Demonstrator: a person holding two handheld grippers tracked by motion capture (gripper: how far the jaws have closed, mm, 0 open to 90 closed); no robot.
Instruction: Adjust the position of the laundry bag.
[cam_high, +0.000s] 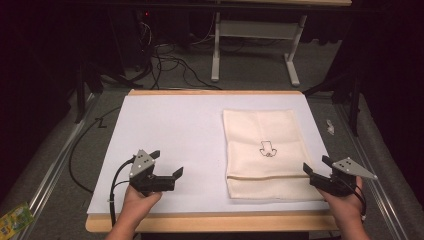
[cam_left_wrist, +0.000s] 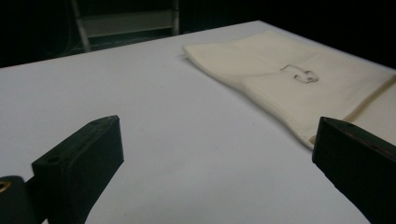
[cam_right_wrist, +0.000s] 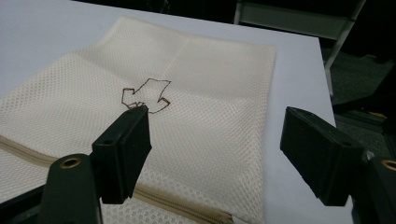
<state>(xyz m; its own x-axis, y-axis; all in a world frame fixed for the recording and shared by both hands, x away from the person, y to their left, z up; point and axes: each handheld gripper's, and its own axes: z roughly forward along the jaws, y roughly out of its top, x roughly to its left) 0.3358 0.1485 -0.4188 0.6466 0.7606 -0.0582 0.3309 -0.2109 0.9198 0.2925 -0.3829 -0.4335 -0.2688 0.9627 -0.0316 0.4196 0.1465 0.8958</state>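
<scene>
Here your left tongs (cam_high: 166, 165) and right tongs (cam_high: 316, 165) both gape, holding nothing. The cream mesh bag (cam_high: 266, 152) lies flat on the right half of the bench (cam_high: 170, 130), zipper (cam_right_wrist: 154, 198) nearest you. Approach its near corners low, likely pinching only fabric.

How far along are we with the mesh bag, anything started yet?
Nothing looks done: the mesh bag lies flat on the white table, zipper apparently shut. Nothing in hand: left gripper and right gripper are open, off the bag. Any handling remains.
</scene>
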